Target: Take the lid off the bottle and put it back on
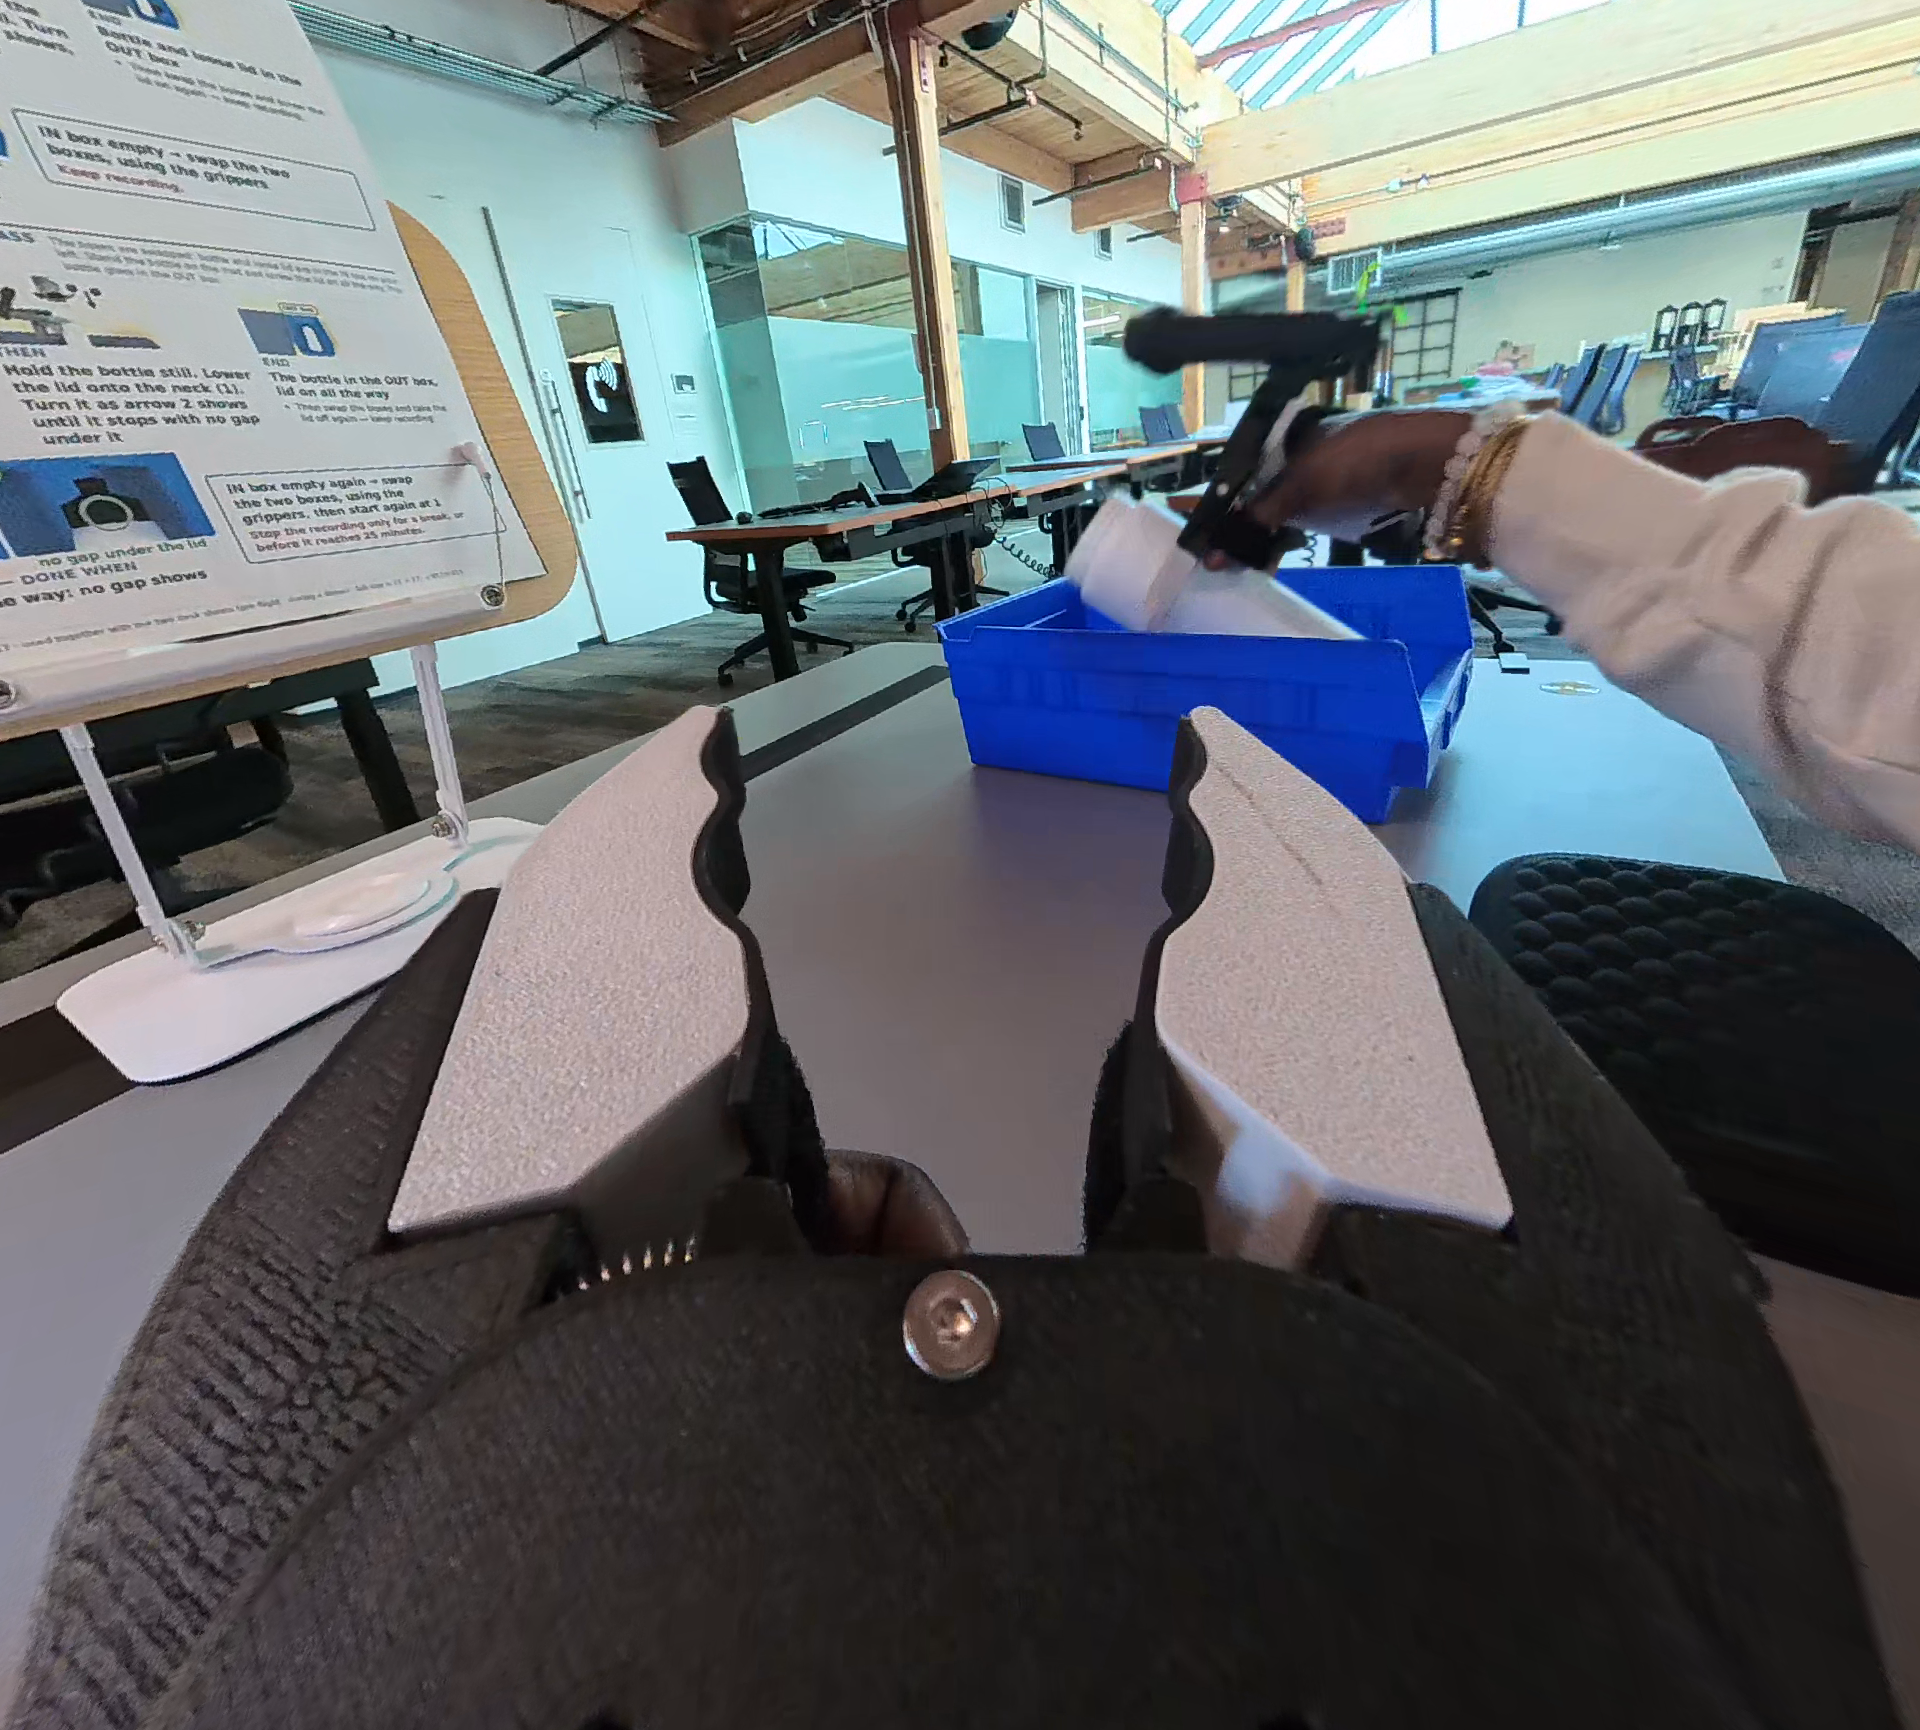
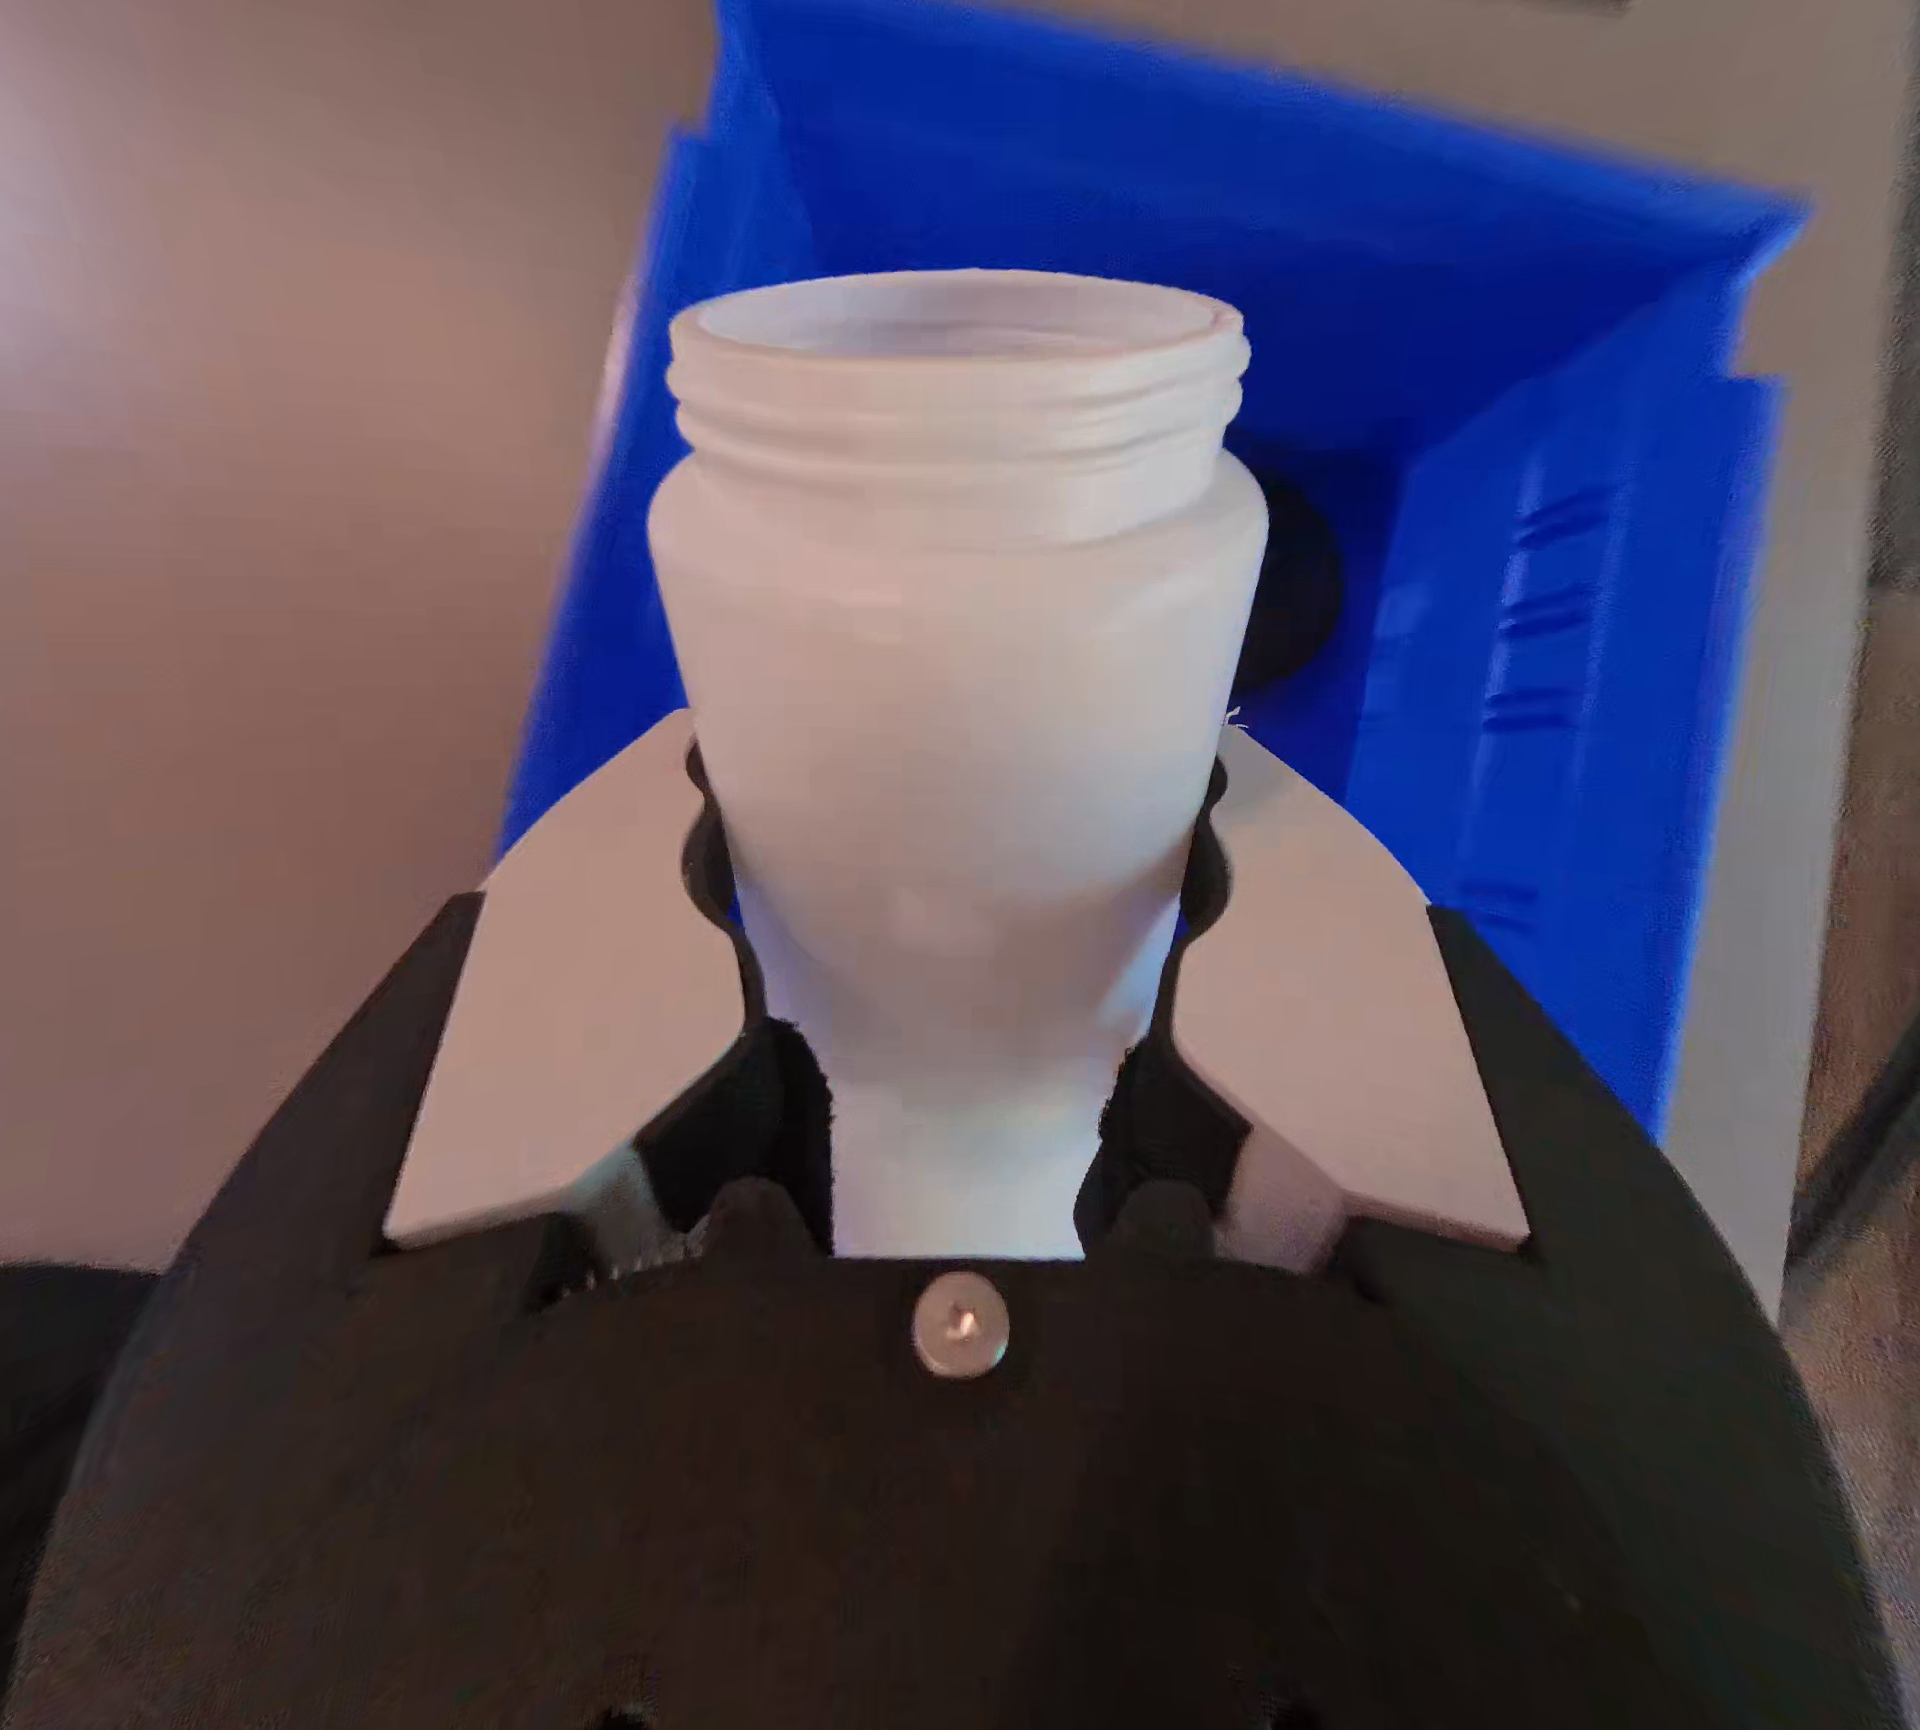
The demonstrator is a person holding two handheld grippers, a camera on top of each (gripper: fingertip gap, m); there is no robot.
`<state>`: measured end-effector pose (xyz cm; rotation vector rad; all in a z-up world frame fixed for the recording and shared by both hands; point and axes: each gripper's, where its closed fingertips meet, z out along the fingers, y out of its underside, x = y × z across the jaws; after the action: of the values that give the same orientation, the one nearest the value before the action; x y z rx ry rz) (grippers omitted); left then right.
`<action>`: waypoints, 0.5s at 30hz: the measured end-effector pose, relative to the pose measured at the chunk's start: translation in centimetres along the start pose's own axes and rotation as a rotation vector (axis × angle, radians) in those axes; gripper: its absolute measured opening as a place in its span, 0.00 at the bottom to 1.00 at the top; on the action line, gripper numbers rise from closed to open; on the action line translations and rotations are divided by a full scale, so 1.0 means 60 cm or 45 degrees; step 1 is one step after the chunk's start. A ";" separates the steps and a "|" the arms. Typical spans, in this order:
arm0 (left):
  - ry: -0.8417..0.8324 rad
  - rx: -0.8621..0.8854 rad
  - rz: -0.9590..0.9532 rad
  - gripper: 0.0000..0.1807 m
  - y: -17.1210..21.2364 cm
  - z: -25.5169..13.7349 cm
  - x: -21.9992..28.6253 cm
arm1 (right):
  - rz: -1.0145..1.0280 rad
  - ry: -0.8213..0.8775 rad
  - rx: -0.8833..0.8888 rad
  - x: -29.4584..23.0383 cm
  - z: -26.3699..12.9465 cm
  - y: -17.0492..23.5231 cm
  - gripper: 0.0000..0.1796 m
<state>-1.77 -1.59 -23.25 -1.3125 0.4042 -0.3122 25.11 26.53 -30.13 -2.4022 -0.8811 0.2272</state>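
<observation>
My right gripper (image 2: pixel 956 776) is shut on a white bottle (image 2: pixel 956 641) with an open threaded neck and no lid on it. It holds the bottle over the blue bin (image 2: pixel 1195 226). A black lid (image 2: pixel 1299 579) lies inside the bin, partly hidden behind the bottle. In the left wrist view the right gripper (image 1: pixel 1205 553) holds the tilted bottle (image 1: pixel 1132 568) at the bin (image 1: pixel 1195 704). My left gripper (image 1: pixel 956 735) is open and empty, low over the grey table (image 1: pixel 935 953), in front of the bin.
An instruction board (image 1: pixel 208 278) on a white stand (image 1: pixel 260 953) is at the left of the table. A black textured mat (image 1: pixel 1714 1005) lies at the right. A person's sleeve (image 1: pixel 1714 620) reaches in from the right. Office desks and chairs stand beyond. Spacing between my two grippers at the tips: around 40 cm.
</observation>
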 end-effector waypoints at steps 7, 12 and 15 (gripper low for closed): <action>0.004 -0.049 0.001 0.43 0.013 0.002 -0.001 | -0.047 -0.092 -0.454 0.006 0.084 0.043 0.49; -0.011 -0.107 0.011 0.43 0.028 0.005 -0.004 | -0.087 -0.055 -0.440 0.013 0.102 0.044 0.49; -0.025 -0.123 0.009 0.44 0.030 0.005 -0.007 | -0.070 -0.025 -0.243 0.019 0.082 0.020 0.51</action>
<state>-2.03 -0.73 -24.91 -1.4073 0.4118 -0.2764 24.99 28.70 -34.83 -2.5497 -1.0168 0.1514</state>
